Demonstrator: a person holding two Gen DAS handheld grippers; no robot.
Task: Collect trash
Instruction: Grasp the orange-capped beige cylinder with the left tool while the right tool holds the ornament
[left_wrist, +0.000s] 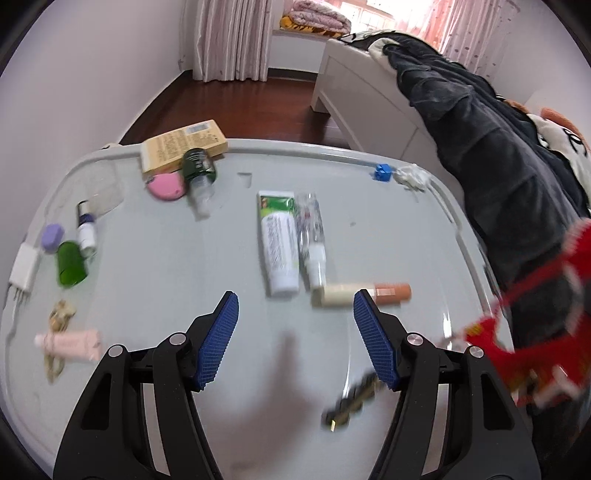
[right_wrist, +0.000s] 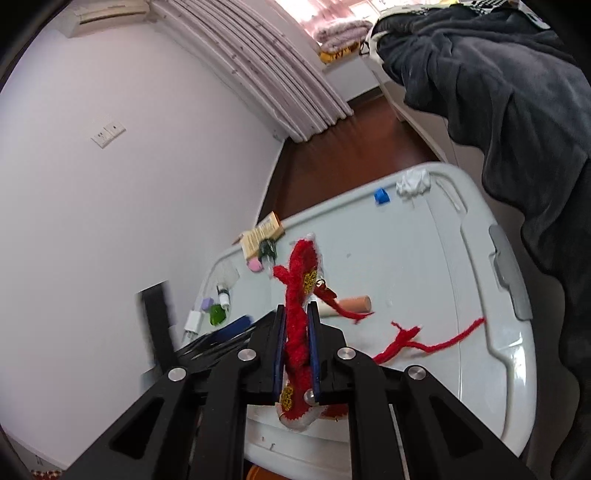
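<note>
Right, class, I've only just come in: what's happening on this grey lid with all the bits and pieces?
A person with a gripper in each hand is clearing clutter off a grey plastic lid. The right gripper is shut on a red knitted ornament, whose red strands trail over the lid. The left gripper is open and empty above the lid, near a cream and peach tube. A toothpaste tube, small bottles and a crumpled white tissue lie on the lid.
</note>
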